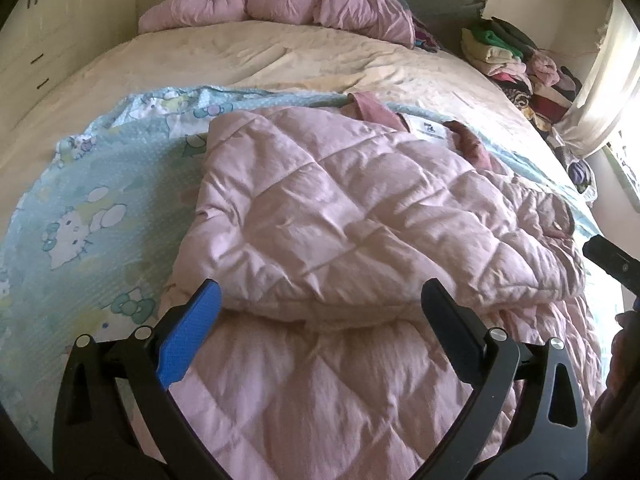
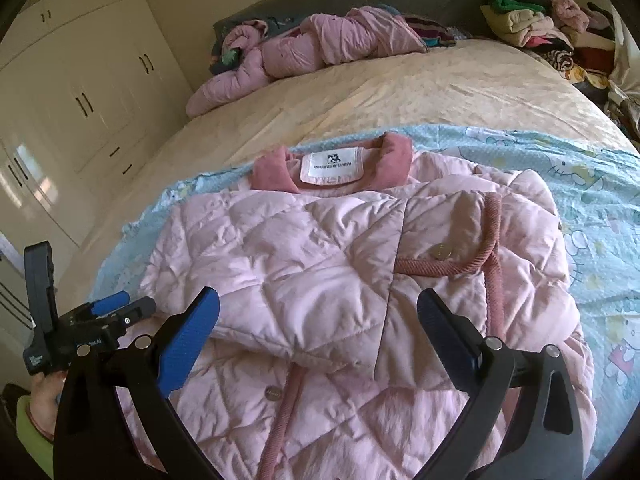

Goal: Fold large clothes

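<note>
Pale pink quilted jacket (image 2: 320, 264) with dusty-rose collar: lies on the light blue cartoon-print sheet (image 1: 100, 200) across the near part of the cream-covered bed (image 2: 380, 96), its top folded down over the body. Lower hem cut off in both views. White neck label (image 2: 332, 166) reads clearly only from the right wrist. Left hand-held gripper (image 1: 320, 312) and right hand-held gripper (image 2: 318, 320): both spread wide, empty, above the jacket. Bare cream cover beyond the collar.
</note>
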A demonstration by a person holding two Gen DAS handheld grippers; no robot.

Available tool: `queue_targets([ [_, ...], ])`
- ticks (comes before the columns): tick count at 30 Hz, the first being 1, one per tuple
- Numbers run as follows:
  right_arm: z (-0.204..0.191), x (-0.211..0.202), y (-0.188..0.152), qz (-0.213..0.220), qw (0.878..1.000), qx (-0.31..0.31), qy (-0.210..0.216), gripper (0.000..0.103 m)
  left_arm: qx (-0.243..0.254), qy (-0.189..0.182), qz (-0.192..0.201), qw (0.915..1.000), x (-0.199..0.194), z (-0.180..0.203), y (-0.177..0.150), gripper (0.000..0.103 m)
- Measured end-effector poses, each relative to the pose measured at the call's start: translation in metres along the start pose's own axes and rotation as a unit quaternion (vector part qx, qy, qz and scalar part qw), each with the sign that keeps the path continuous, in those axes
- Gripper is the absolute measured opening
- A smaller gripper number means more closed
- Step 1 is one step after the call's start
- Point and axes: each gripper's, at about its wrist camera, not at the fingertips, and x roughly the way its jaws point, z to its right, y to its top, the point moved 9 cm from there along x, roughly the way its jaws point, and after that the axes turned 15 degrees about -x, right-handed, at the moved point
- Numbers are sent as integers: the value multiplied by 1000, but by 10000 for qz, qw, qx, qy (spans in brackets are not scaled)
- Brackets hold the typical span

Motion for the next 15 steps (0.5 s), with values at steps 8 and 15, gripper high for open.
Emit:
queue_targets([
  [8, -14, -27, 3, 167, 9998, -116, 19, 99, 84, 16, 276, 9996, -35, 7, -2, 94],
  [15, -21, -47, 3, 295, 9994, -158, 1, 99, 41, -63, 435, 9990, -61, 8, -5, 94],
])
